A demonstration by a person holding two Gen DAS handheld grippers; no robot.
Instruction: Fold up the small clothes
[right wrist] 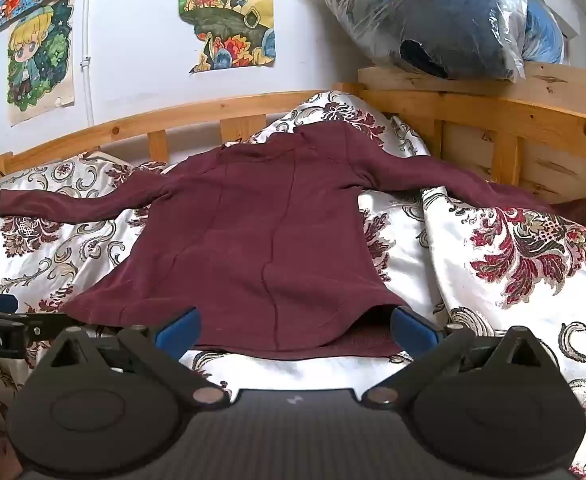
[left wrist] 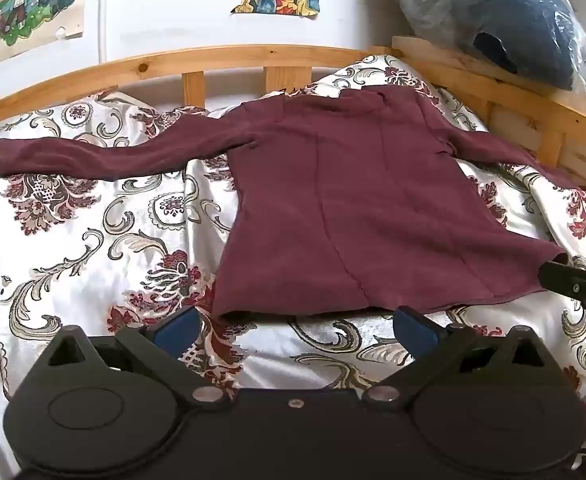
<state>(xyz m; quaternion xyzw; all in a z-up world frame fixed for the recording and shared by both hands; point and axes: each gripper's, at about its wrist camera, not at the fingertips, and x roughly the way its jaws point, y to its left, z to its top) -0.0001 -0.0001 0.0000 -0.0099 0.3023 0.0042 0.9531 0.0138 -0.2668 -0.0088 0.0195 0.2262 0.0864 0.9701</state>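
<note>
A maroon long-sleeved top (left wrist: 357, 216) lies spread flat on the patterned bedspread, hem toward me, both sleeves stretched out sideways. It also shows in the right wrist view (right wrist: 253, 248). My left gripper (left wrist: 297, 330) is open and empty, just short of the hem's left part. My right gripper (right wrist: 295, 330) is open, its blue fingers on either side of the hem's right part, holding nothing. The right gripper's finger (left wrist: 573, 280) shows at the top's right hem corner in the left wrist view.
The floral satin bedspread (left wrist: 93, 248) is rumpled, with a raised fold at the right (right wrist: 493, 248). A wooden bed rail (left wrist: 229, 60) runs along the back and right. A plastic-wrapped dark bundle (right wrist: 445, 20) sits on the right rail.
</note>
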